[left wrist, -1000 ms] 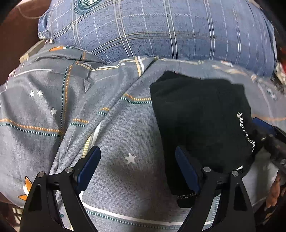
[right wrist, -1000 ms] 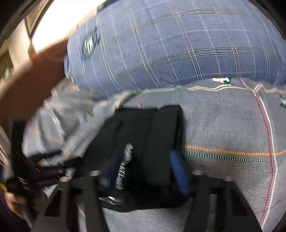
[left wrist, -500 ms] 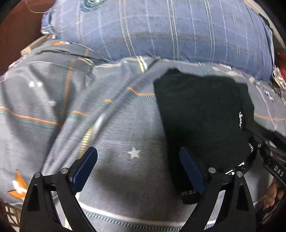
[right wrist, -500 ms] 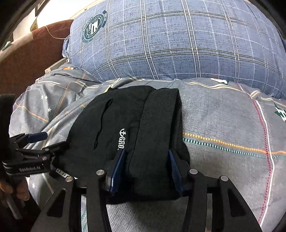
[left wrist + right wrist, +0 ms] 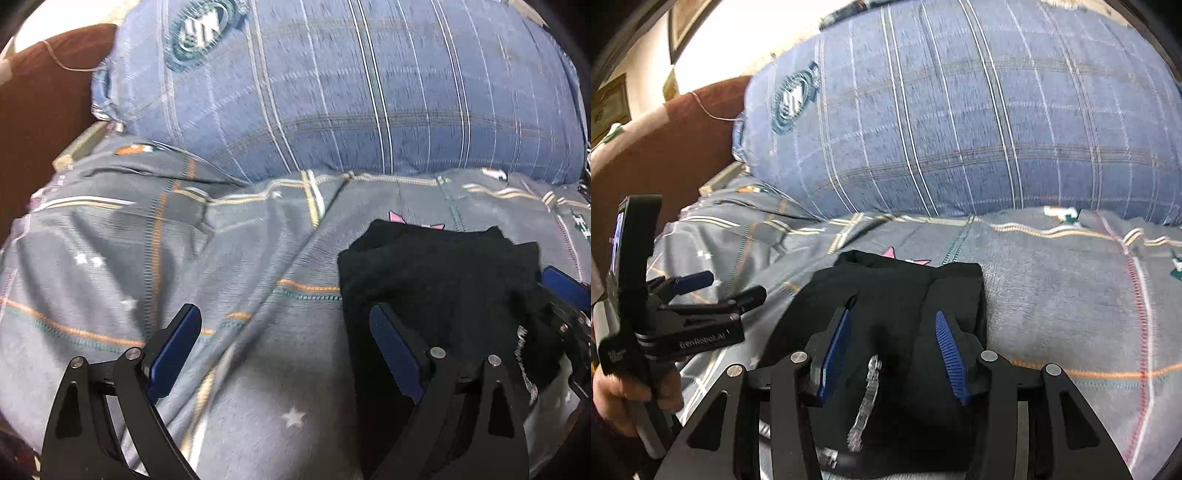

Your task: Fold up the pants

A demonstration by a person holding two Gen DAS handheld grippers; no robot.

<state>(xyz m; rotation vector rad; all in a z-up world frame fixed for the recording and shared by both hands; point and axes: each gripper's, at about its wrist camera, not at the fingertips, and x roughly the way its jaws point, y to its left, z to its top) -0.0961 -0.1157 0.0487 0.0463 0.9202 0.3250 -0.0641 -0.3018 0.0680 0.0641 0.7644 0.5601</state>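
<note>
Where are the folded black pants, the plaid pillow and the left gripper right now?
black pants [image 5: 897, 295], right wrist view, top folded layer.
plaid pillow [image 5: 369, 92], left wrist view, middle of its front face.
left gripper [image 5: 284, 341], left wrist view, gap midway between its open fingertips.

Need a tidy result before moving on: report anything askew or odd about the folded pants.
Nothing damaged. The black pants lie as a compact folded bundle on the grey bedspread; only the far edge looks slightly uneven, one layer peeking past the other.

The folded pants [image 5: 886, 295] lie on the bed's quilt [image 5: 1071, 295], with the pillow [image 5: 960, 129] at the far side behind them. The right tongs [image 5: 892, 350] straddle their near edge; the left tongs [image 5: 284, 350] hang over quilt to their left.
</note>
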